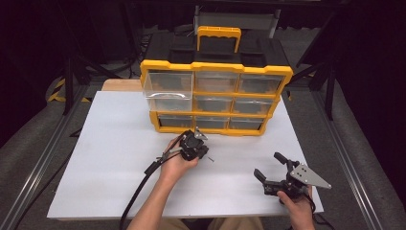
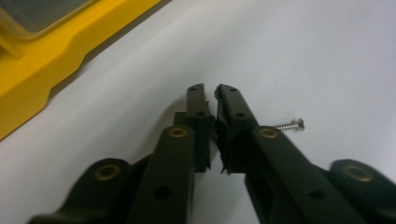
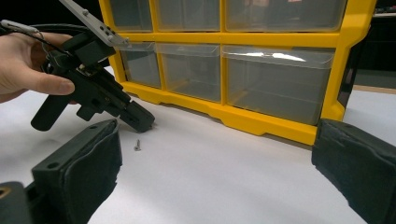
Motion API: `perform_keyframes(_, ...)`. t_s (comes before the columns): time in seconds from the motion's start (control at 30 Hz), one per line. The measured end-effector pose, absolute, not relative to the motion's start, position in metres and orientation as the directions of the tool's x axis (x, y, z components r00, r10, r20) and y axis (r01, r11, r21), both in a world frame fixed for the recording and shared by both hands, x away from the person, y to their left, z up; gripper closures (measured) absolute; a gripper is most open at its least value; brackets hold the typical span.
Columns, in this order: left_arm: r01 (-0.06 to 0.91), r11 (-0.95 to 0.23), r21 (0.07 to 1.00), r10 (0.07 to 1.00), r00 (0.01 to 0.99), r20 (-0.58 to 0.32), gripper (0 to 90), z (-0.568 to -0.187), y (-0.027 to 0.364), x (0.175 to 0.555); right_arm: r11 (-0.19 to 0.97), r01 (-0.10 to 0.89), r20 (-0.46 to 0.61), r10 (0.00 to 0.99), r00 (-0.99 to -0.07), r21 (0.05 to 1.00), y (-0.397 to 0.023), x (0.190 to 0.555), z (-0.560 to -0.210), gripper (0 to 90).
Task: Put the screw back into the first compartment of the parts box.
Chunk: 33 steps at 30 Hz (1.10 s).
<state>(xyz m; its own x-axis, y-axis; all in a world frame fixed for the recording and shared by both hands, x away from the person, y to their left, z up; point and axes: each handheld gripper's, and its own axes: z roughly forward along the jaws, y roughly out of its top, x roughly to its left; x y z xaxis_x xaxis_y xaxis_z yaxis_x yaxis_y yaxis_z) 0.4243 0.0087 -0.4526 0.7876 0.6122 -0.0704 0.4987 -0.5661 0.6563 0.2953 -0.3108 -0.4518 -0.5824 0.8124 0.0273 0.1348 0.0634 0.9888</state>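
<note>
My left gripper [image 1: 203, 154] points down at the white table just in front of the yellow organizer [image 1: 215, 65], its jaws shut with their tips on the surface. In the left gripper view the left gripper [image 2: 211, 89] has its pads together; a tiny brownish speck sits between them and I cannot tell what it is. A small silver screw [image 2: 292, 125] lies loose on the table just right of the jaws, also seen as the screw [image 3: 137, 145] and the screw [image 1: 210, 159]. My right gripper [image 1: 268, 165] rests near the front right, open and holding nothing.
The organizer [image 3: 261, 122] has clear drawers in three rows; its top-left drawer [image 1: 167, 90] is pulled out toward me. The white table [image 1: 110, 158] has bare room at the left and between the two hands. A black cable [image 1: 139, 191] trails from the left gripper.
</note>
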Motion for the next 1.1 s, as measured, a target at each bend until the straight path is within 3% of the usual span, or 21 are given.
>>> perform_keyframes(0.23,0.527,-0.533,0.662,0.673,0.738,-0.046,87.9,-0.454,0.004,0.416,0.061,0.137,0.031,0.812,-0.583,0.989,-0.311,0.295,-0.452,2.3)
perform_keyframes(0.37,0.56,-0.504,0.658,0.668,0.735,-0.115,88.0,-0.453,0.01,0.421,0.061,0.137,0.03,0.811,-0.585,0.989,-0.31,0.295,-0.452,2.3)
perform_keyframes(0.53,0.575,-0.502,0.646,0.664,0.735,-0.138,88.0,-0.448,0.015,0.42,0.065,0.138,0.029,0.81,-0.585,0.988,-0.31,0.295,-0.452,2.3)
perform_keyframes(1.1,0.567,-0.507,0.65,0.558,0.79,-0.254,88.0,-0.408,0.039,0.393,0.068,0.136,0.025,0.81,-0.586,0.988,-0.309,0.295,-0.452,2.3)
